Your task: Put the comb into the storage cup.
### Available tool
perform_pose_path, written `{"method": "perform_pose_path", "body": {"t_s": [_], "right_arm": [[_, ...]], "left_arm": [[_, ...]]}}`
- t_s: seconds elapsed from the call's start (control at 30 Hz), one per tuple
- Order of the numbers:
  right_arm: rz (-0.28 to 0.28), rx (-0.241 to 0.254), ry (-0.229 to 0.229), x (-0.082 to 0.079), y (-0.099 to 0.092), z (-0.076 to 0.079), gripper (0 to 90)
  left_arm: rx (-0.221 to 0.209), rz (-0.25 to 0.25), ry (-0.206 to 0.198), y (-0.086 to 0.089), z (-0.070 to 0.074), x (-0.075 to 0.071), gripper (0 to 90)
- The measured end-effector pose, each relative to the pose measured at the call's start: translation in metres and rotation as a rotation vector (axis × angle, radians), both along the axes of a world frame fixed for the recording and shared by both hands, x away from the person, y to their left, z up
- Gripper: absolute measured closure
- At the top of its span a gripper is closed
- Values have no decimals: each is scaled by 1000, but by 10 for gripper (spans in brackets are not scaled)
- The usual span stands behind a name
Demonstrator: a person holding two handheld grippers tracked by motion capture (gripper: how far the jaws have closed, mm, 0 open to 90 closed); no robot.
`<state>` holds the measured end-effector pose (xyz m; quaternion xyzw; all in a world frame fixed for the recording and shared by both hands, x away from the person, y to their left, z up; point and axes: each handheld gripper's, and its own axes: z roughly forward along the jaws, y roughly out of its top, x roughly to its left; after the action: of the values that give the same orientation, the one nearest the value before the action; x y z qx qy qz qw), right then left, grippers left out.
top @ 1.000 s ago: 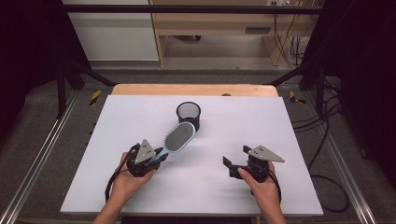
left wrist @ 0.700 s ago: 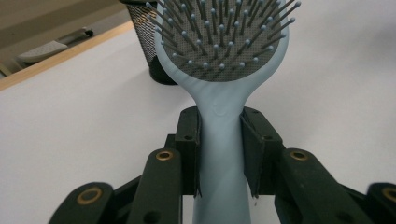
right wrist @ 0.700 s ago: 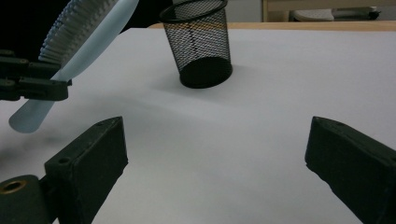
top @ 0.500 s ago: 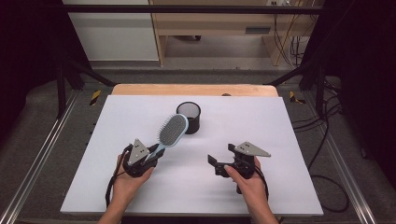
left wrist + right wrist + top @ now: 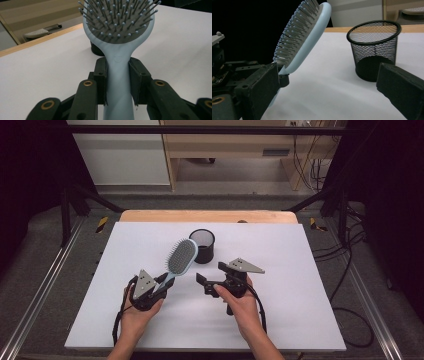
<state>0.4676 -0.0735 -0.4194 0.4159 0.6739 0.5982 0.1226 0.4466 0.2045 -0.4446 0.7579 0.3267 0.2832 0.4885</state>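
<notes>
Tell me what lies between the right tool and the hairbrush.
Nothing: in the high view, bare white table separates the right tool from the hairbrush.

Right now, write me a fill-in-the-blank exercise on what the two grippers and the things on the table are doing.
1. The left gripper is shut on the handle of a light blue ____.
2. The right gripper holds nothing; its jaws stand ____.
3. The black mesh cup stands upright on the ____ table.
4. In the high view, the brush head lies to the ____ of the cup.

Missing words: hairbrush; open; white; left
</notes>
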Motion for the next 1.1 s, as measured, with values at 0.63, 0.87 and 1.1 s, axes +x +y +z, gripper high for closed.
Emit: {"method": "perform_pose_path", "body": {"t_s": [0.63,0.87,1.1], "right_arm": [[5,52,-8,0,9,2,48],[2,77,-10,2,13,4,49],[17,90,-16,2,23,9,50]], "left_arm": [[-10,8,-32,-2,1,-4,697],[-10,5,-41,-4,1,-6,697],[-7,0,-49,-7,2,-8,697]]}}
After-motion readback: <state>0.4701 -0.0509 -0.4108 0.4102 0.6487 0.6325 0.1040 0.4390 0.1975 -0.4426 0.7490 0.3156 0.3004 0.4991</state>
